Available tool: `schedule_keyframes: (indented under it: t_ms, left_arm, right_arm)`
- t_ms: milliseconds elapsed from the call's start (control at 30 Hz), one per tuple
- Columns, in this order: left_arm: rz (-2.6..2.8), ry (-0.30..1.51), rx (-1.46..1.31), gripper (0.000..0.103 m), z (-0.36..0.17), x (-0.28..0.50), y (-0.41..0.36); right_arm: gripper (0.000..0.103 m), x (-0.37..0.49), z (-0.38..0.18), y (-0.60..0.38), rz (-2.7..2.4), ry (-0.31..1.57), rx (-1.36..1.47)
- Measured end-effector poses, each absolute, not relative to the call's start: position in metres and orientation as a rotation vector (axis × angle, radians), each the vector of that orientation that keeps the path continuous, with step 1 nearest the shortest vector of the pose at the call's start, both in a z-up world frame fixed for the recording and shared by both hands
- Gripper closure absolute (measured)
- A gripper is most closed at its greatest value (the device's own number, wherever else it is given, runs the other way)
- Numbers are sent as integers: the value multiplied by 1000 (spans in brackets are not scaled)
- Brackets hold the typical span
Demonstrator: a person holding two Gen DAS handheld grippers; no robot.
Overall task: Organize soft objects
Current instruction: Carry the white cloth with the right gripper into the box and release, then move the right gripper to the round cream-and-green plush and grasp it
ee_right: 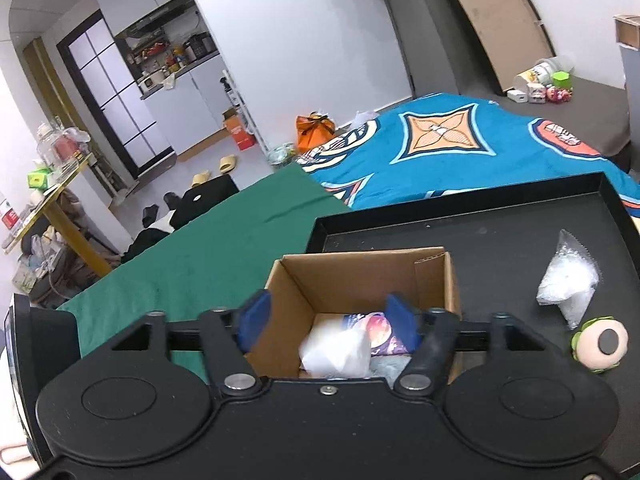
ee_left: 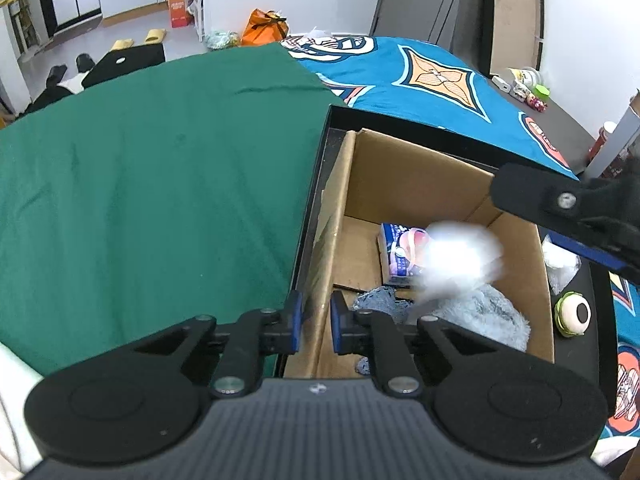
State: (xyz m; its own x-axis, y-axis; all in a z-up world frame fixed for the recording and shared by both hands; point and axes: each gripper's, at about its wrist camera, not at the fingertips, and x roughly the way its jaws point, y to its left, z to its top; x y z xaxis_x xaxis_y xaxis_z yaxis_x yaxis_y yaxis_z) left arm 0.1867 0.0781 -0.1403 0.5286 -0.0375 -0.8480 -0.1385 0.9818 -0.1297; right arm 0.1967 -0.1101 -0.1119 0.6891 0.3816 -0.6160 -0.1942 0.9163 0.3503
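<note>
A brown cardboard box [ee_left: 400,184] stands in a black tray [ee_left: 318,168]. My left gripper [ee_left: 317,320] is shut on the box's near left wall. Inside the box lie a purple tissue pack [ee_left: 394,252] and a fluffy blue-grey cloth [ee_left: 480,316]. A blurred white soft packet [ee_left: 460,252] hangs over them. In the right wrist view my right gripper [ee_right: 328,320] stands open above the box [ee_right: 360,276], and the white packet [ee_right: 336,350] sits below its blue pads, which stand apart from it. The tissue pack [ee_right: 380,332] lies beside the packet.
On the tray [ee_right: 480,232], right of the box, lie a clear bag of white stuff [ee_right: 568,284] and a round cream-and-green toy [ee_right: 600,344]. A green cloth [ee_left: 160,180] covers the bed on the left, a blue patterned blanket [ee_left: 420,76] beyond.
</note>
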Motion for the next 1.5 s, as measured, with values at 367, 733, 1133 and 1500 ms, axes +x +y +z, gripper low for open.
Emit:
schedule_keyframes:
  t_ms: [367,733,1133,1500]
  left_arm:
    - [77,1018,-210,85,-137,186,80]
    - [85,990,-187,64,-127,184,70]
    - [107,991,-138,62,-125,187,57]
    - [149,1012,-85,54,-132,194,47]
  right_arm:
    - [33,188,-115,-150,212,755,247]
    - [33,186,-127,-192,136,761,233]
    - [32,193,-156,-245,63,813,216]
    - [26,202,-191,-262,37,860,247]
